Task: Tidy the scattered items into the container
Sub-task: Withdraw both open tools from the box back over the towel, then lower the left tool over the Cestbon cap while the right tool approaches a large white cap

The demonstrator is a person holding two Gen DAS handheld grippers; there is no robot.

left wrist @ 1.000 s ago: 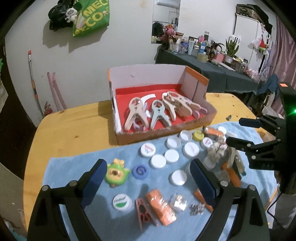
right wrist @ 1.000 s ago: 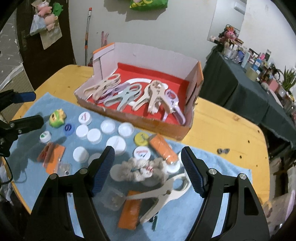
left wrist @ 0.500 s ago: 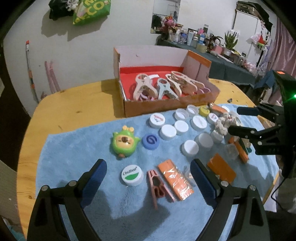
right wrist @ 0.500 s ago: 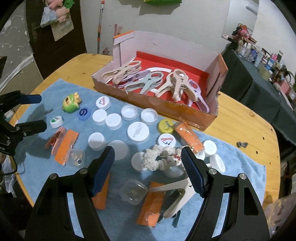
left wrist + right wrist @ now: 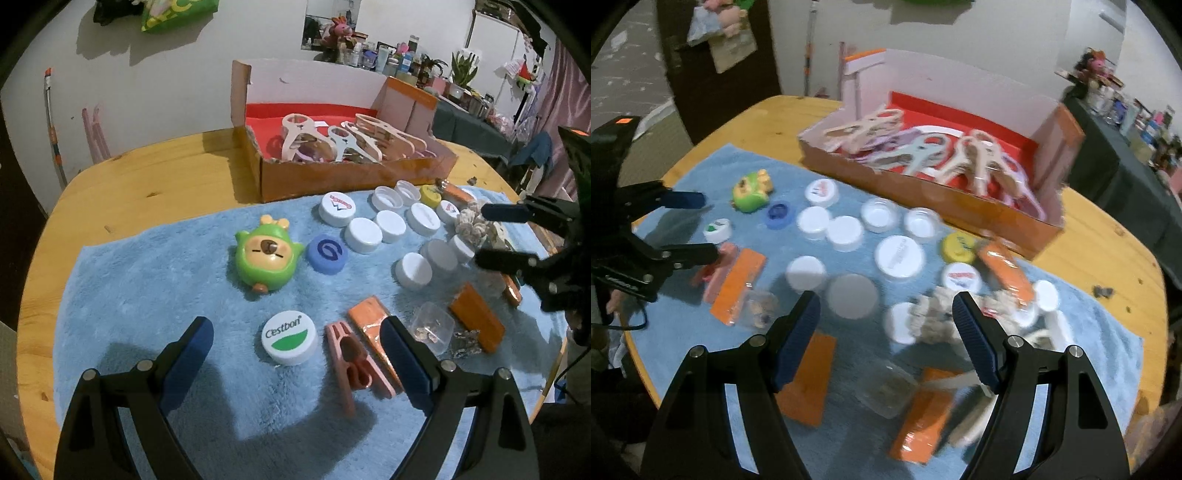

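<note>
While both grippers hang empty with jaws spread, the left gripper (image 5: 295,354) frames the Cestbon cap (image 5: 289,337) on the towel (image 5: 147,295). Centre the cap between the pads before closing (the pink clip (image 5: 351,363) lies just beside). The right gripper (image 5: 886,332) hovers over the caps; the box (image 5: 351,181) sits beyond.

Fluffy light-blue towel (image 5: 155,295) over a honey-yellow wooden bench (image 5: 147,184); cardboard box (image 5: 332,177), brown outside, red-lined, white inner wall. Green toy (image 5: 266,258) with tan face; blue cap (image 5: 327,254) bearing a dark swirl. White cap (image 5: 290,336) printed green and navy; yellow cap (image 5: 430,195); salmon-pink peg (image 5: 354,363).
</note>
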